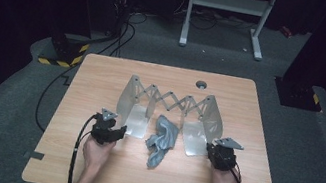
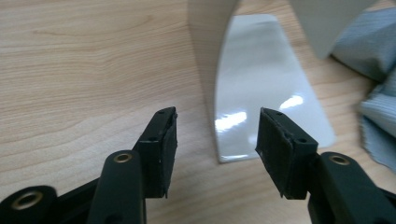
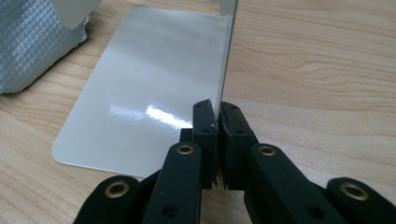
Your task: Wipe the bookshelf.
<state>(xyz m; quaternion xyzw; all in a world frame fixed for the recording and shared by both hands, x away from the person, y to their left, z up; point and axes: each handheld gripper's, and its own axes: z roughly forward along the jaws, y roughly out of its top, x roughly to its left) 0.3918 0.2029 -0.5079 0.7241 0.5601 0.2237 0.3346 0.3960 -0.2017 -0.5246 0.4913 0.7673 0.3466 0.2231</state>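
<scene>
An expandable metal rack (image 1: 171, 107) is standing in the middle of the table (image 1: 86, 169), slightly nearer the far edge than the near one. Its long axis is running parallel to the far edge, left to right, with the scissor lattice spanning the back and the upright end plates curving forward into flat feet that are pointing toward the near edge.

The right gripper (image 3: 217, 122) is pinching the thin upright edge of the rack's right end plate (image 3: 229, 51), jaws pressed together on the metal, with the glossy right foot (image 3: 154, 74) lying flat just beside it.

The left gripper (image 2: 217, 135) is hovering at the near end of the left foot (image 2: 266, 93), its jaws partly apart; the foot's near corner is sitting in the gap, but the pads are not pressing on anything. The left upright plate (image 2: 205, 42) is rising just beyond.

A crumpled grey cloth (image 1: 161, 139) is lying between the two feet, spilling out toward the near edge and touching or nearly touching the inner plates. A round cable hole (image 1: 201, 84) is sitting near the far edge behind the rack.
</scene>
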